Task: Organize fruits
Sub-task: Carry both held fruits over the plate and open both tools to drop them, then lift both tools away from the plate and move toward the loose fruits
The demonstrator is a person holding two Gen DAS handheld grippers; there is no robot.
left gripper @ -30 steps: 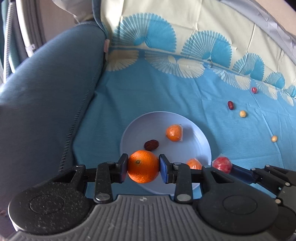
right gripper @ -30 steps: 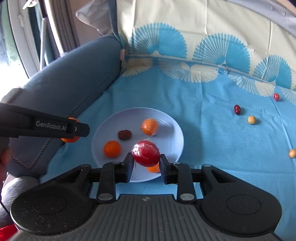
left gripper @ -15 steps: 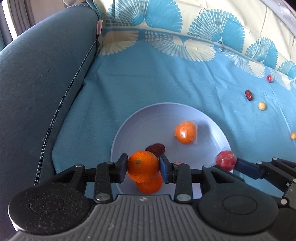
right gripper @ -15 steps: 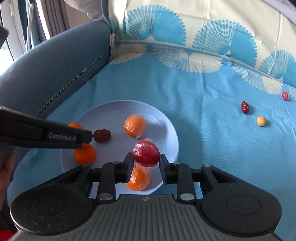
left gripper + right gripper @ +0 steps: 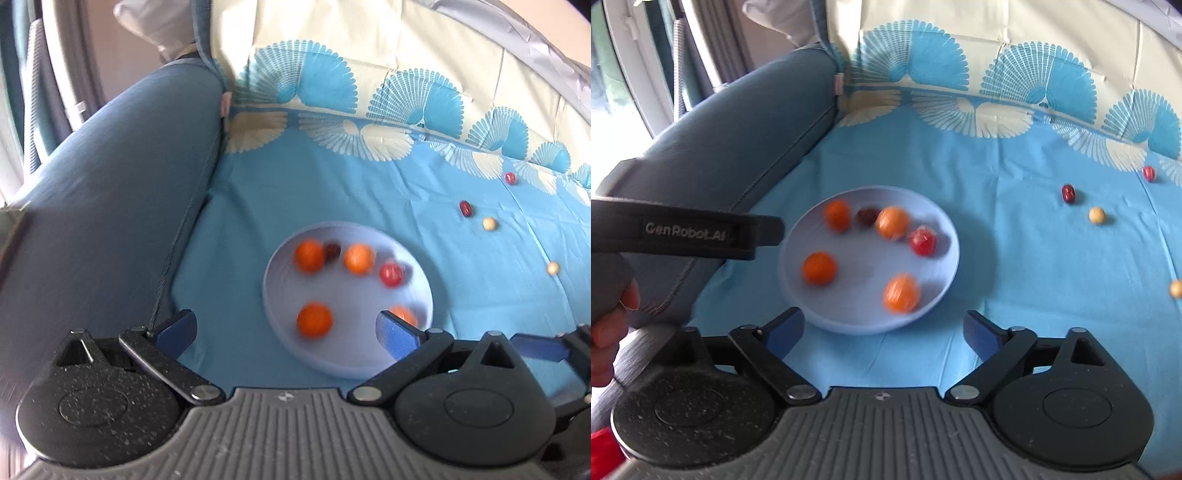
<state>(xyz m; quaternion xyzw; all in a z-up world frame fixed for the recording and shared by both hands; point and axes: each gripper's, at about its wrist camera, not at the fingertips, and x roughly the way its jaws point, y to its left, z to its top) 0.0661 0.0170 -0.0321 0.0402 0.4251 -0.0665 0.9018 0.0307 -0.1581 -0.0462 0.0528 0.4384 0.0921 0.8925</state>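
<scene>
Lavender plate [image 5: 347,360], left wrist view: holds four blurred oranges [image 5: 314,319], one dark date [image 5: 332,251], one glossy red fruit [image 5: 391,273].
Left gripper [image 5: 286,328]: jaws just sprang wide, nothing between them.
Right wrist view, plate [image 5: 849,317]: same six fruits.
Right gripper [image 5: 882,330]: jaws just opened wide, empty, near plate's front rim.

cushion [image 5: 713,147] left of plate [image 5: 945,273], cloth [image 5: 1034,258] open

blue sheet [image 5: 1015,258] carries a plate [image 5: 945,266]; small red and tan fruits [image 5: 1096,215] lie loose.
</scene>
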